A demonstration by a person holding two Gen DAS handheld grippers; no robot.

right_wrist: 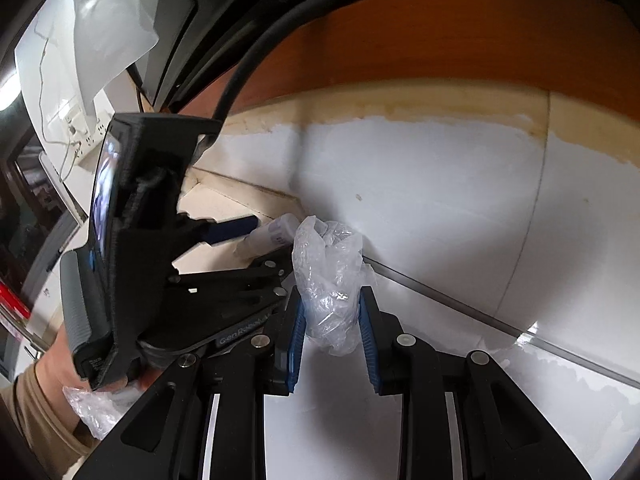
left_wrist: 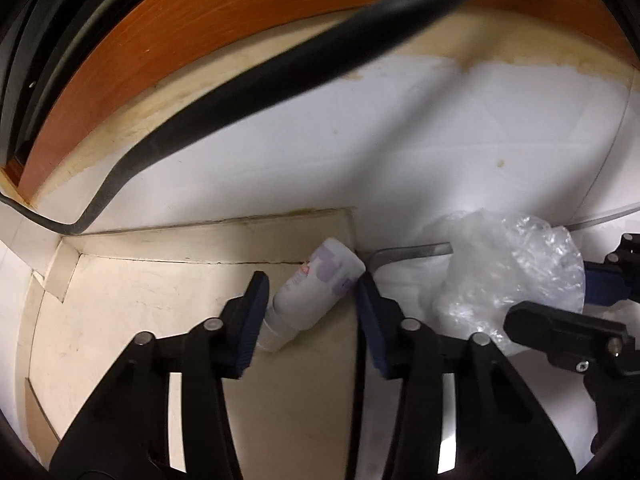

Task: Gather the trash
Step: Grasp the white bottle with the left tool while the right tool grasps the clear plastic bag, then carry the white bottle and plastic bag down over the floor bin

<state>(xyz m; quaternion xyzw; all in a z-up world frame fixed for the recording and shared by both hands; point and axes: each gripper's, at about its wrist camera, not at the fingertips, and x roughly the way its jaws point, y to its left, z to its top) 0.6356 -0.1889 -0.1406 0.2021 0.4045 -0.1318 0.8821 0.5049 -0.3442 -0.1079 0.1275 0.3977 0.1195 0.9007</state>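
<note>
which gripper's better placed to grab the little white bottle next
Left. The left gripper already has its open jaws either side of the white bottle, while the right gripper is occupied with the crumpled plastic bag.

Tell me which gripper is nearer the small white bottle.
Left. The left gripper has its open fingers on either side of the white bottle, not yet closed on it. The right gripper is off to the side, clamping the crumpled plastic bag.
</note>
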